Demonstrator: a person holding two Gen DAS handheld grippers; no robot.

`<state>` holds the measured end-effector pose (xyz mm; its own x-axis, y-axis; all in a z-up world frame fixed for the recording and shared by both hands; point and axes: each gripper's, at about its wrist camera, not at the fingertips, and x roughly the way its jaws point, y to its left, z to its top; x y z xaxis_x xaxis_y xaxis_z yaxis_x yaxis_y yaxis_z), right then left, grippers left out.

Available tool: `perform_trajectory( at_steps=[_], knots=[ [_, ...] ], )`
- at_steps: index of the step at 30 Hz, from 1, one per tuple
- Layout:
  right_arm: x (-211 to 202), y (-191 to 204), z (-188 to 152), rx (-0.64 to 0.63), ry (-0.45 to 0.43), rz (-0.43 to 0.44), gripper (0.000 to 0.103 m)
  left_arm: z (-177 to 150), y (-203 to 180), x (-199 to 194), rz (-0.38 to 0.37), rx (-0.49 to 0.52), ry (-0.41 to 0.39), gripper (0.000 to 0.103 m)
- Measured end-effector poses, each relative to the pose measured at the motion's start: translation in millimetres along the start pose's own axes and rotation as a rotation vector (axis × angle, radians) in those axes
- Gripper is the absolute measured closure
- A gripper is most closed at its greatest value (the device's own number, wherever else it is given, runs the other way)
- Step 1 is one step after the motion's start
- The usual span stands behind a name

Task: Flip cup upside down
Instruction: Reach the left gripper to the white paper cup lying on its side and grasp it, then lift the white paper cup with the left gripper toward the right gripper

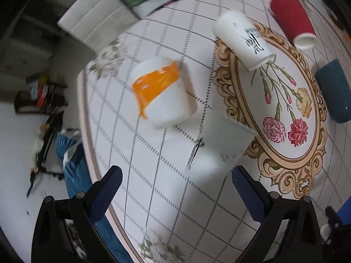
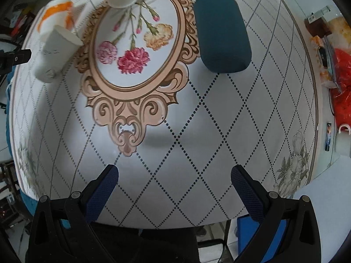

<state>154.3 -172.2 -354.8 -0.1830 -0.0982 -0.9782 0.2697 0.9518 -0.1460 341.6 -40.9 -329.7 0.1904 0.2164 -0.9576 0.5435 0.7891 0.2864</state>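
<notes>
- Five cups stand on a round table [image 2: 197, 131] under a smooth cloth printed with a dotted grid and an oval floral medallion.
- The nearest plain white paper cup [image 1: 219, 146] stands rim up, its long axis vertical, at the medallion's edge, just ahead of the left gripper [image 1: 175, 182], whose blue-padded fingers are spread wide and touch nothing.
- An orange-and-white cup [image 1: 162, 92] and a white printed cup [image 1: 243, 39] stand behind it.
- A ribbed red cup [image 1: 291, 19] and a dark teal cup [image 2: 221, 32] stand rightward.
- Only the right view shows red bags [image 2: 342, 83] at the table's far edge; the right gripper [image 2: 174, 175] hangs released over bare cloth.
</notes>
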Motion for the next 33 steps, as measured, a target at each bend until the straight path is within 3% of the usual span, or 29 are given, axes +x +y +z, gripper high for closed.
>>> perform_trajectory(
  at_steps=[8,15,18,24,33],
  knots=[
    [15.7,-5.0,15.1,0.055,0.045,-0.016,0.000,20.8,-26.3,28.8,-0.099,0.161,0.063,0.004],
    [17.8,-11.6,30.1,0.078,0.057,-0.020,0.000,28.2,-43.2,44.6,-0.132,0.227,0.095,0.028],
    [17.7,-15.7,38.7,0.075,0.055,-0.023,0.000,30.4,-43.8,50.4,-0.139,0.239,0.106,0.038],
    [11.8,-22.1,49.9,0.063,0.032,-0.041,0.000,43.2,-38.8,55.2,-0.135,0.241,0.093,0.041],
    [0.9,-26.5,52.2,0.080,0.026,-0.048,0.000,46.9,-13.1,51.5,-0.177,0.133,0.098,0.042]
  ],
)
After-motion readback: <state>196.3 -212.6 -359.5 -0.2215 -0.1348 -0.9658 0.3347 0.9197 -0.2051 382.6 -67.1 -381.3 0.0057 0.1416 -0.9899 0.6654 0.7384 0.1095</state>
